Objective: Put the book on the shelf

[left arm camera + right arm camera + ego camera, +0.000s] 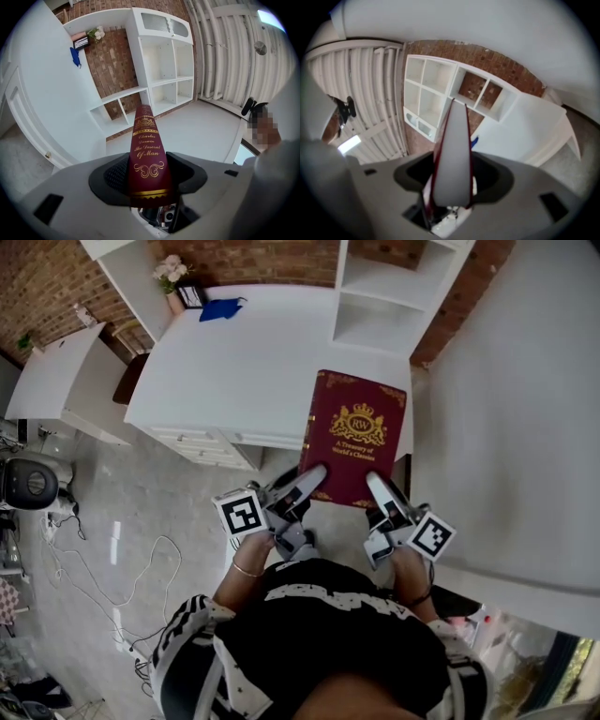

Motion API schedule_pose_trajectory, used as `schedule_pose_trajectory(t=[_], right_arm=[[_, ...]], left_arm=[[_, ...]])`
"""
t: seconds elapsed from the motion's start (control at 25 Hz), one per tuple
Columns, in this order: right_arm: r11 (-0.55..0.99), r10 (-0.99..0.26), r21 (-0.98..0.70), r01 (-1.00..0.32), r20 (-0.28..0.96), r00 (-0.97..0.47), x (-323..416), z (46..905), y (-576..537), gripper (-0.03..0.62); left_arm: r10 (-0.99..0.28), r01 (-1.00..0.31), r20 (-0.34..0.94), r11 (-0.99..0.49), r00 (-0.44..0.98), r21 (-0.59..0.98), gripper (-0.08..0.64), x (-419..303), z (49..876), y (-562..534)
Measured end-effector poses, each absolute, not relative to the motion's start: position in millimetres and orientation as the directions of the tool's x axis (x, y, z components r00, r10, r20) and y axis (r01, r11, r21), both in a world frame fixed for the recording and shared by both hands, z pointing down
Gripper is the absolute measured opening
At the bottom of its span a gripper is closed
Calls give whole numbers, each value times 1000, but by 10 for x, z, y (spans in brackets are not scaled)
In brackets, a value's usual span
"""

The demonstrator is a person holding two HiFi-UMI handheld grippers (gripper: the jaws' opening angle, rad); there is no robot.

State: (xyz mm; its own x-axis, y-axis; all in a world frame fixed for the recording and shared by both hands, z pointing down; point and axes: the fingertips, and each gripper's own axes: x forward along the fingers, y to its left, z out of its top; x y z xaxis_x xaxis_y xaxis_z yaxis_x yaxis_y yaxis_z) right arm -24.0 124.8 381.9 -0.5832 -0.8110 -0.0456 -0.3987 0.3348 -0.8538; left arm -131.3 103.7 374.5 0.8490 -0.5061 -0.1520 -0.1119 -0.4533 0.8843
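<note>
My left gripper [312, 476] clamps the spine and my right gripper [377, 486] the page edge of the maroon hardback book with gold lettering [356, 432]. The book reaches over the white surface [253, 362], and the white cubby shelf [384, 292] stands beyond.

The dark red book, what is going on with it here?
A person holds the dark red hardcover book with gold lettering in two grippers. The left gripper is shut on its spine, the right gripper on its page edge. The book is cover-up over the near edge of the white desk, not yet in the white cubby shelf beyond.
</note>
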Motion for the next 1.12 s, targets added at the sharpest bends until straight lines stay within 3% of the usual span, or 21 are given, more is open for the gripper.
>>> schedule_pose_trajectory(t=[0.28, 0.8, 1.12], right_arm=[[316, -823, -853, -415, -29, -568, -612, 3835, 692, 273], [293, -841, -843, -451, -3, -541, -592, 3856, 576, 273], [313, -803, -854, -416, -4, -596, -595, 3886, 116, 273]], left_arm=[[-489, -89, -164, -453, 857, 887, 249, -1658, 3766, 441], [-466, -58, -162, -424, 870, 904, 250, -1641, 3862, 333], [-529, -98, -138, -394, 837, 914, 250, -1653, 3885, -37]])
